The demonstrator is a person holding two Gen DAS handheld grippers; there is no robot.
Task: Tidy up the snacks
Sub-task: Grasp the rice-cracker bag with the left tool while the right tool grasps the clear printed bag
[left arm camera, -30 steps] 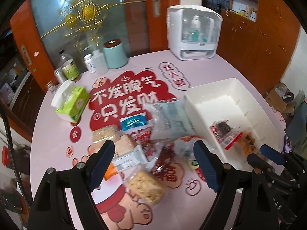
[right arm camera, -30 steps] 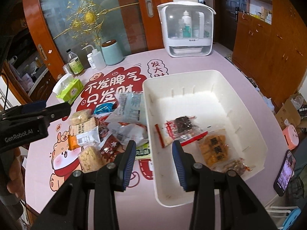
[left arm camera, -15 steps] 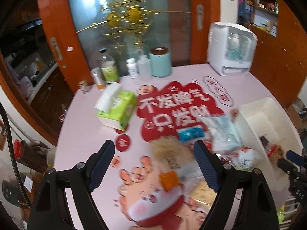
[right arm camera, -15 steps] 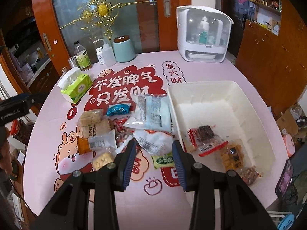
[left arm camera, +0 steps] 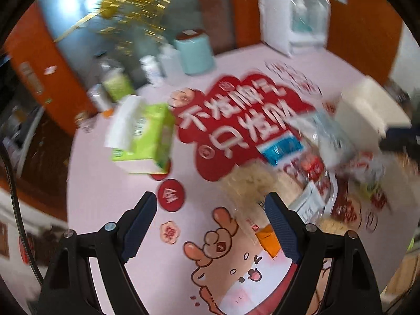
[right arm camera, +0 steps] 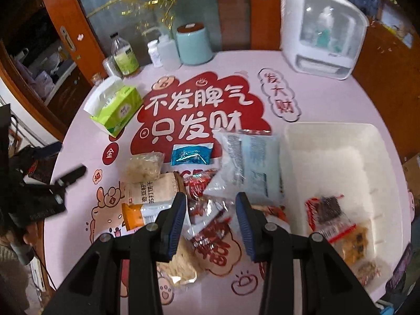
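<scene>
Loose snack packets (right arm camera: 199, 183) lie heaped on the pink printed surface (right arm camera: 328, 97), just left of the white bin (right arm camera: 378, 157); a large clear-and-blue bag (right arm camera: 249, 157) leans against the bin's left wall. Three or four packets (right arm camera: 328, 215) already rest in the bin's near end, so sorting appears partly done. The right gripper (right arm camera: 211, 215) hangs over the heap with jaws partly spread and nothing pinched; red-wrapped packets (right arm camera: 210, 207) lie below the gap. The left gripper (left arm camera: 210, 223) is spread wide and empty, over bare surface beside the pile's left edge, near a beige cracker pack (left arm camera: 246, 181); this view is blurred. A green tissue box (right arm camera: 115, 110), a mint canister (right arm camera: 194, 44) and a white dispenser (right arm camera: 323, 31) stand farther back, apart from the snacks. Step in hand, as judged: reaching for the next packet. The next move calls for lowering one gripper onto a single packet, pinching it without catching its neighbours, then carrying it right into the bin.
</scene>
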